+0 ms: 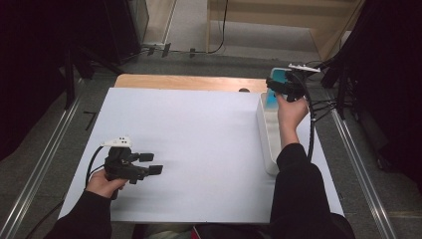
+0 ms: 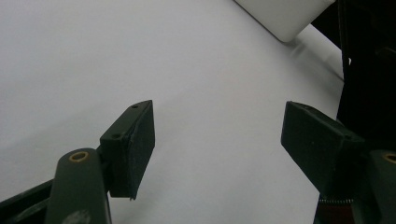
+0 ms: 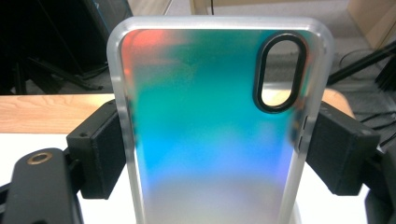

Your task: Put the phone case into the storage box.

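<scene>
A translucent phone case [image 3: 215, 140] with a teal-to-blue sheen and an oval camera cutout stands upright between the jaws of my right gripper [image 3: 215, 151]. Both black pads [image 3: 100, 149] press on its long edges. In the high view the right gripper [image 1: 279, 89] holds the phone case [image 1: 274, 79] above the far end of a long white box [image 1: 267, 139] at the table's right side. My left gripper [image 1: 152, 163] hovers low over the white sheet at the front left. Its jaws point right, and the left gripper [image 2: 219, 144] stands open with nothing between its pads.
A white sheet [image 1: 199, 139] covers most of the wooden table [image 1: 189, 82]. A corner of the white box [image 2: 285, 16] appears far off in the left gripper view. Black stands and cables [image 1: 343, 89] crowd the floor beyond the right edge.
</scene>
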Motion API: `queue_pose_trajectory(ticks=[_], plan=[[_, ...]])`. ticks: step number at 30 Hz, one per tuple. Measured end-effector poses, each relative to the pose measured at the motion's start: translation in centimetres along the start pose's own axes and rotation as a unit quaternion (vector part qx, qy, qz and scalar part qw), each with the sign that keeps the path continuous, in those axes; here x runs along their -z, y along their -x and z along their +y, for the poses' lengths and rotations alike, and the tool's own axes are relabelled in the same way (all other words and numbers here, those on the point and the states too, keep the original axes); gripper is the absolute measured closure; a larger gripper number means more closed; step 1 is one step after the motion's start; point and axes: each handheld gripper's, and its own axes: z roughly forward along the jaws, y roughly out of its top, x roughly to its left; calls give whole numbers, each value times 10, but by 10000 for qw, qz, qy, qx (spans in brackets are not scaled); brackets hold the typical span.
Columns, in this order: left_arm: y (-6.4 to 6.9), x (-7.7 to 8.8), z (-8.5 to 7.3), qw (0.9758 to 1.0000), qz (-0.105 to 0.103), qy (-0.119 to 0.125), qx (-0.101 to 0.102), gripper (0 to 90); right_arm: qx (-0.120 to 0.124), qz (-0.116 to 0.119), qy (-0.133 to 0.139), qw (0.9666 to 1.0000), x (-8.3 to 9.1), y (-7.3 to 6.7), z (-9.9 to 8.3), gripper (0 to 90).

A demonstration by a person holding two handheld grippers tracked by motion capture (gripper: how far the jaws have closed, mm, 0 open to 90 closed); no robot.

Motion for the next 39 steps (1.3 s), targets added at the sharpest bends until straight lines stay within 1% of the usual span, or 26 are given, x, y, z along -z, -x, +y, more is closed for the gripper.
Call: queue_pose_trajectory(ticks=[2, 3, 5, 10, 13, 17, 21, 23, 26, 28, 30, 34, 38, 39], plan=[[0, 0, 0, 10000, -5, 36, -12, 257, -42, 33, -46, 10000, -2, 1, -3, 148], [0, 0, 0, 10000, 8, 40, -7, 256, -40, -5, -79, 10000, -3, 1, -5, 147], [1, 0, 0, 10000, 0, 28, -6, 257, 11, -34, -98, 9999, -4, 2, -7, 147], [0, 0, 0, 10000, -2, 10, -16, 257, 32, -123, -175, 9998, -7, 2, -11, 147], [0, 0, 0, 10000, -8, 28, -14, 257, 4, -130, -181, 9998, -9, 1, -14, 147], [1, 1, 0, 10000, -7, 18, -35, 256, 66, -138, -239, 9996, -10, 0, -17, 147], [1, 1, 0, 10000, -8, 28, -36, 256, -27, -90, -246, 9997, -10, 0, -20, 147], [1, 1, 0, 10000, -17, 28, -30, 256, 24, -89, -234, 9997, -9, 1, -21, 147], [1, 1, 0, 10000, -11, 30, -30, 257, 88, -176, -235, 9995, -8, 3, -23, 146], [1, 0, 0, 10000, -13, 30, -37, 256, 41, -136, -274, 9995, -9, 4, -23, 146], [1, 0, 0, 10000, -9, 27, -37, 256, 115, -137, -301, 9994, -9, 4, -24, 146], [1, 0, 0, 10000, -8, 31, -37, 256, 188, -156, -328, 9992, -10, 3, -26, 146], [2, 1, 0, 10000, -9, 11, -47, 256, 185, -153, -370, 9990, -12, 4, -28, 146], [2, 1, 0, 10000, 7, 0, -53, 256, 137, -140, -383, 9991, -12, 3, -29, 145]])
